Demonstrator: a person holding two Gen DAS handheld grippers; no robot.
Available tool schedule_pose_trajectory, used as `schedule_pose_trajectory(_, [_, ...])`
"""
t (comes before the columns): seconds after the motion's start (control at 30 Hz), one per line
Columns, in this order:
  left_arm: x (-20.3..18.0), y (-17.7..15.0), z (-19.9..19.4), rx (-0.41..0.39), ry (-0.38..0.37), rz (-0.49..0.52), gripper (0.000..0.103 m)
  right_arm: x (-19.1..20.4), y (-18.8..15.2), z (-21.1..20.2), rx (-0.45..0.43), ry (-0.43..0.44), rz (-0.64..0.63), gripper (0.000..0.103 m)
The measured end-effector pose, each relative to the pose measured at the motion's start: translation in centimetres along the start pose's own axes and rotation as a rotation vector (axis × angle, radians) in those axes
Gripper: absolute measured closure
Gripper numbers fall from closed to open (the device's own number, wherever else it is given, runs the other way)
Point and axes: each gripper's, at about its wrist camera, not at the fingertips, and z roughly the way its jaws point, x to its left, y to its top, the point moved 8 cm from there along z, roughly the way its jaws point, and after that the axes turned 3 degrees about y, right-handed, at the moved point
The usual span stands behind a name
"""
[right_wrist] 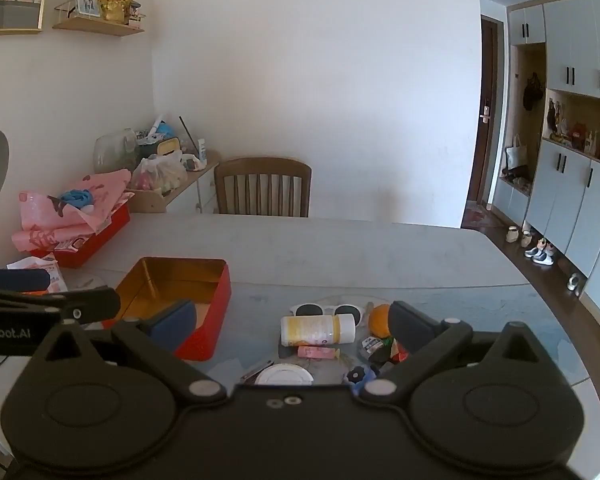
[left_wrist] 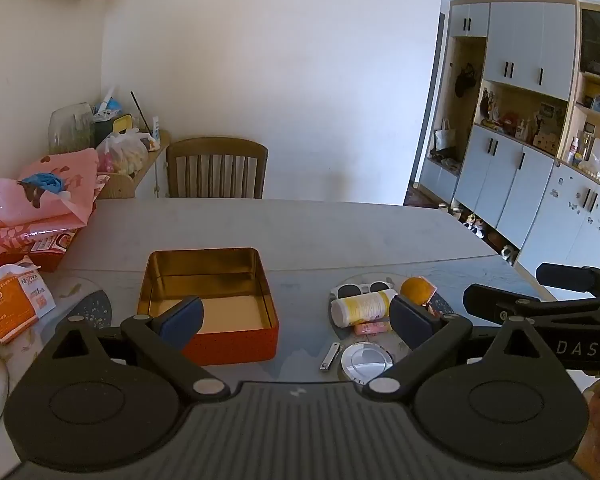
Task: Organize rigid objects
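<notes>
Both tongs hover above the near edge of the grey table, each spread wide and gripping nothing — the left tongs frame a red tin box with a gold lining, lid off and nothing inside it, while the right tongs look down on a cluster of small things to the box's right. There a white bottle with a yellow label lies on its side, white-framed sunglasses just beyond it, an orange to its right, a pink packet touching its near side. Nearer still lie a nail clipper and a round silver lid — side by side. A wooden chair stands at the far edge.
</notes>
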Motion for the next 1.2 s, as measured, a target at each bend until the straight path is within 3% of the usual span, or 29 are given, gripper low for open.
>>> schedule_pose_trajectory(0.93, [0.0, 0.1, 0.4, 0.011, -0.016, 0.012, 0.003, -0.2, -0.1, 0.2, 0.022, -0.024, -0.002, 0.002])
schedule_pose_trajectory(1.2, [-0.9, 0.3, 1.4, 0.024, -0.013, 0.018, 0.003, -2.1, -0.3, 1.1, 0.041, -0.024, 0.019, 0.002])
